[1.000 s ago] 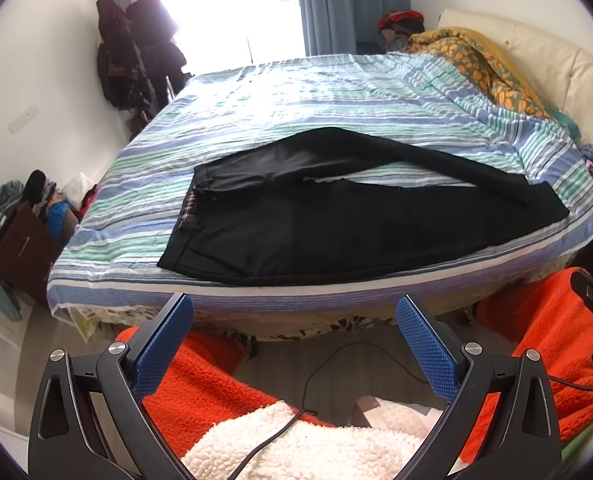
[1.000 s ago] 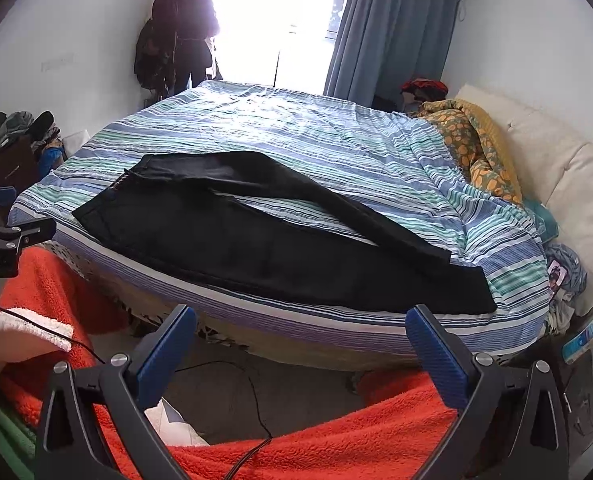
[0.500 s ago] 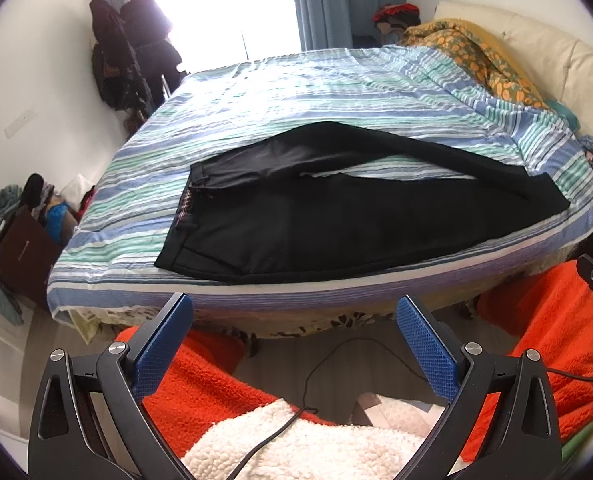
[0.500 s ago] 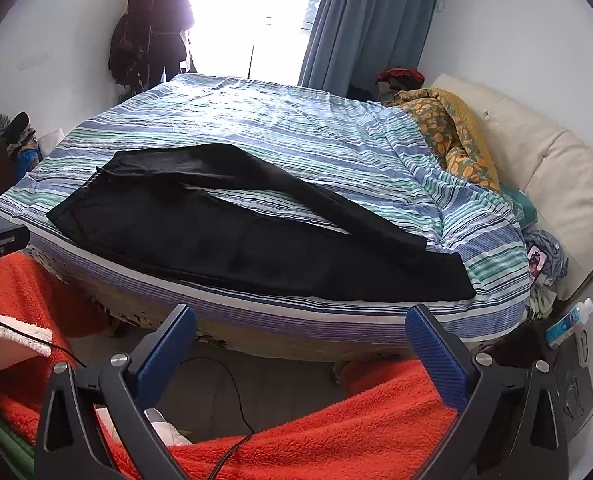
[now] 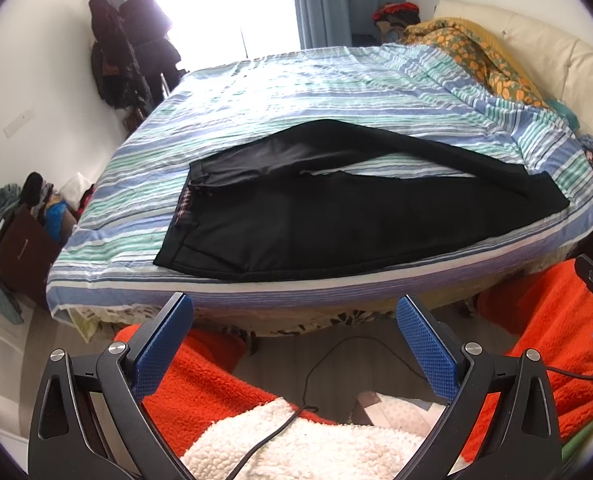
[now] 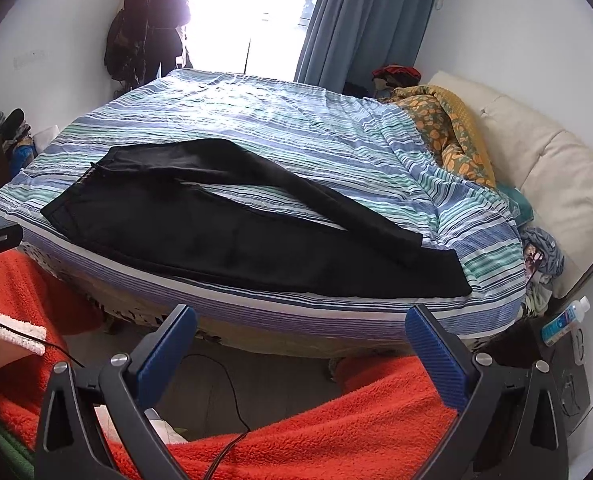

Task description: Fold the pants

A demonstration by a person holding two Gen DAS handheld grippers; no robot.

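- My left tool (image 5: 294, 316), black-framed with blue ribbed pads, is spread wide and holds nothing; it hangs short of the bed edge, over the floor.
- My right tool (image 6: 302, 328), same build, is likewise spread wide with nothing in it, also short of the bed edge.
- Task item: a pair of black fabric pants (image 5: 336, 216) (image 6: 232, 224) lies flat near the front edge of the bed with the blue, green and white striped cover (image 5: 296, 92) (image 6: 256, 120). Waistband to my left, with a strip of plaid lining showing inside it. Hems to my right.
- The two legs diverge from the crotch, leaving a wedge of striped cover bare between them; they meet again near the hems.
- Step, as I judge it: approach, before any grasp. No fold made yet.
- Next move probably calls for bringing both tools forward over the bed edge, left to the waistband, right to the hems, then laying one leg over the other.
- Risk: thin cloth; a pinch could also catch the cover beneath.
- Writing: a clear bottle with a blue label (image 6: 564, 320) stands low at right; print too small to read. No other legible text.
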